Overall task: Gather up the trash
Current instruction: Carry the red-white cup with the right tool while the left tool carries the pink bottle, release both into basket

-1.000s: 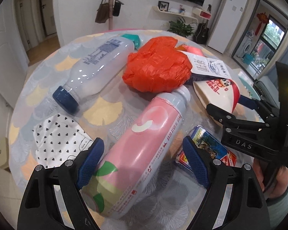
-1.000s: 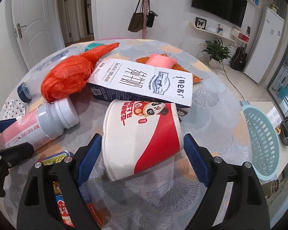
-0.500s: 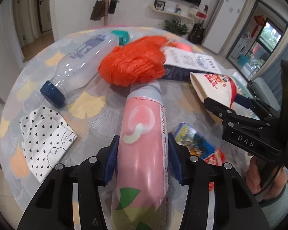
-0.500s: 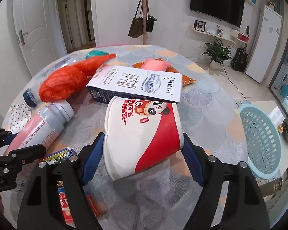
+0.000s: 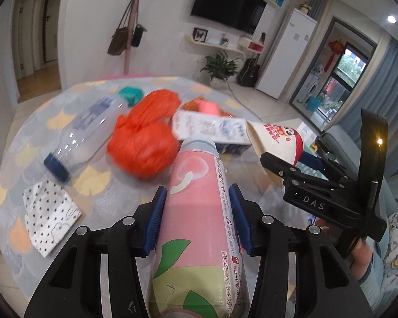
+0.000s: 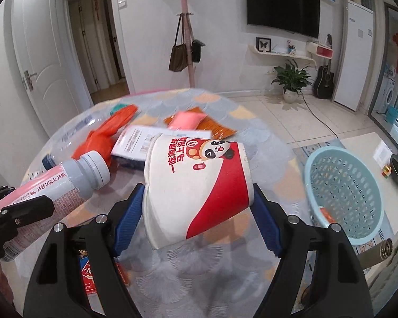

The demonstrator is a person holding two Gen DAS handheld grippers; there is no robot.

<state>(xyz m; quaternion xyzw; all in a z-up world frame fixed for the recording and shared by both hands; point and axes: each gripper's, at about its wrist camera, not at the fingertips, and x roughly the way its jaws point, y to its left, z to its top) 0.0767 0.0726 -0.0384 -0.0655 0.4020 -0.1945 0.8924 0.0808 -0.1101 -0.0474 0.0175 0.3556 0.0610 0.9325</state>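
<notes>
My left gripper (image 5: 197, 212) is shut on a pink bottle (image 5: 196, 212) with a grey cap and holds it lifted above the round table (image 5: 66, 98); the bottle also shows in the right wrist view (image 6: 66, 182). My right gripper (image 6: 196, 212) is shut on a white and red paper cup (image 6: 196, 185) with a panda print, also lifted; the cup shows in the left wrist view (image 5: 276, 140). On the table lie an orange plastic bag (image 5: 146, 137), a clear bottle (image 5: 87, 132) with a blue cap, a milk carton (image 5: 209, 129) and a dotted napkin (image 5: 47, 212).
A light blue perforated basket (image 6: 345, 190) stands to the right of the table. A pink and orange snack packet (image 6: 196, 122) lies at the table's far side. A colourful flat packet (image 6: 87, 275) lies near the front edge. A coat stand (image 6: 185, 26) stands behind.
Both grippers closed, the left on the pink bottle and the right on the paper cup, and both have lifted their objects off the table.
</notes>
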